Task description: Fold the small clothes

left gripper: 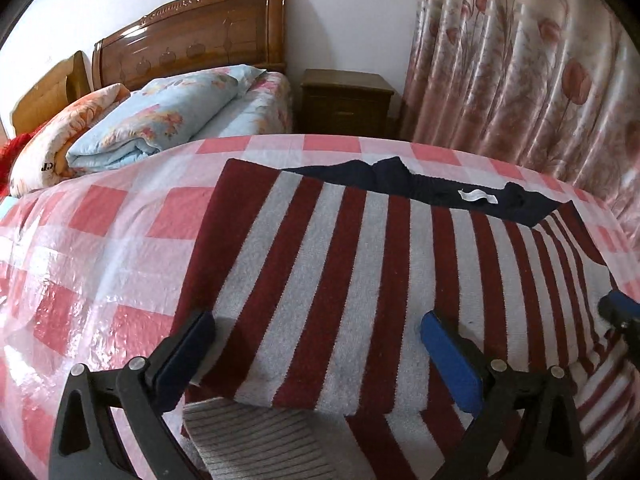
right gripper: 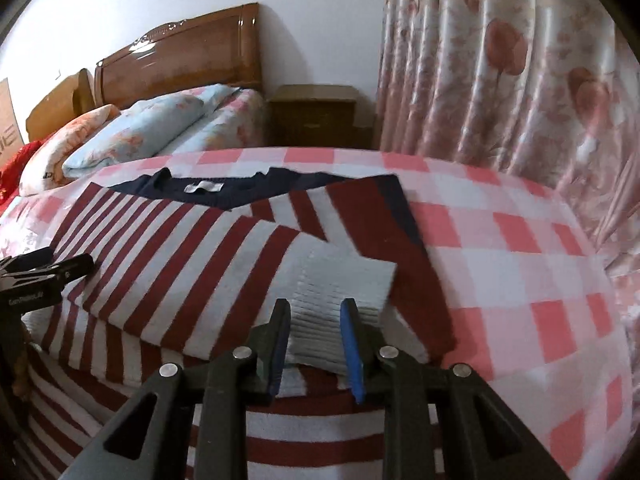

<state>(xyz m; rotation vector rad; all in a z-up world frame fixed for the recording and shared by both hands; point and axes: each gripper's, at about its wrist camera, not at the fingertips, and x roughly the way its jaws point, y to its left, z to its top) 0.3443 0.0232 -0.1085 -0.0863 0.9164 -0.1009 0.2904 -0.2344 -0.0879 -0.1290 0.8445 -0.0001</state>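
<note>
Checked pink-and-white bed cover [left gripper: 120, 216] under clear plastic, spread flat as the folding ground. Behind it, a wooden headboard [left gripper: 192, 32], rolled quilts [left gripper: 152, 124], a nightstand [left gripper: 344, 100] and a flowered curtain [left gripper: 520, 60].

Laid flat across the cover, a red-and-white striped sweater [left gripper: 320, 248], navy collar [left gripper: 420, 188] at the far edge with its white label [left gripper: 478, 196] showing. Long axis running from the collar toward the cameras, hem nearest; stripes in the left view running along that same line. Sleeves folded inward over the body, probably to narrow the garment before the hem-to-collar fold. On the right, the sleeve lying slantwise across the chest, its grey ribbed cuff [right gripper: 340, 300] pointing toward the near right. A second grey ribbed cuff [left gripper: 256, 440] low in the left view, at the near edge.

Left tool [left gripper: 320, 344] spread wide above the near left part of the sweater, holding nothing, apparently poised over the folded edge. Right tool [right gripper: 316, 328] partly open, fingers straddling the cuff on either side, not yet pinched on it; likely set there to place or smooth the sleeve end.
</note>
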